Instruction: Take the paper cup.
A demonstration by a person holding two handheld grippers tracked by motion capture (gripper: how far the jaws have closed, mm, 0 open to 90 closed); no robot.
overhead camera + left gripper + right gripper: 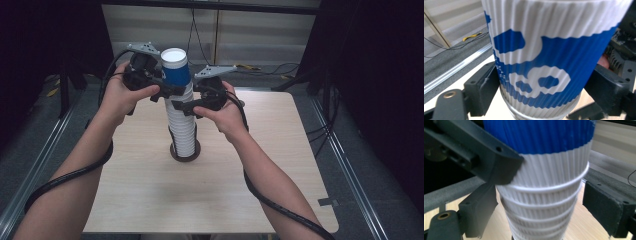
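top cup point(176, 67) — upright atop the stack point(182, 130), mid-desk toward the far edge | left gripper point(167, 90) clamped on its blue wall | right gripper point(182, 107) just below, jaws apart around the stack, not pressing | axis vertical — lift goes straight up

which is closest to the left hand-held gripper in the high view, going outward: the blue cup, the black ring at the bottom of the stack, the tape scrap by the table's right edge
From the left hand-held gripper:
1. blue cup, between its jaws at the top of the stack.
2. black ring, below, at the stack's foot mid-table.
3. tape scrap, far off at the table's near right edge.
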